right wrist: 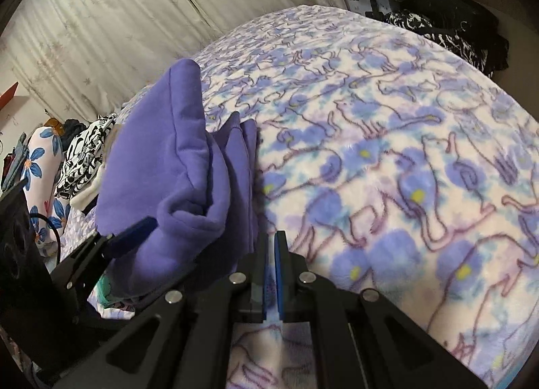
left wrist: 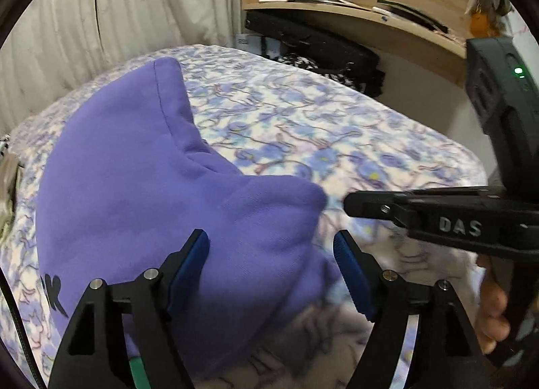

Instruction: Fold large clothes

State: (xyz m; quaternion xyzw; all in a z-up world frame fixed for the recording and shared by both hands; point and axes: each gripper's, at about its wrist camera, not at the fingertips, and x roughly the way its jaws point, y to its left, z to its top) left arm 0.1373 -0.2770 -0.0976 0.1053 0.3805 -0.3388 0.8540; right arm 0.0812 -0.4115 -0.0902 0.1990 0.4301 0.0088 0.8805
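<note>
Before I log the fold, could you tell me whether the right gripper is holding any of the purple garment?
No, the right gripper is shut with nothing between its pads, beside the purple garment.

blanket [right wrist: 387, 153] open right, hoodie [right wrist: 175, 160] left

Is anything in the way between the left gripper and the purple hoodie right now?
Nothing visible. The left gripper is open right over the purple hoodie, fabric showing between its fingers. The right gripper is shut, beside the hoodie on the blanket.
</note>
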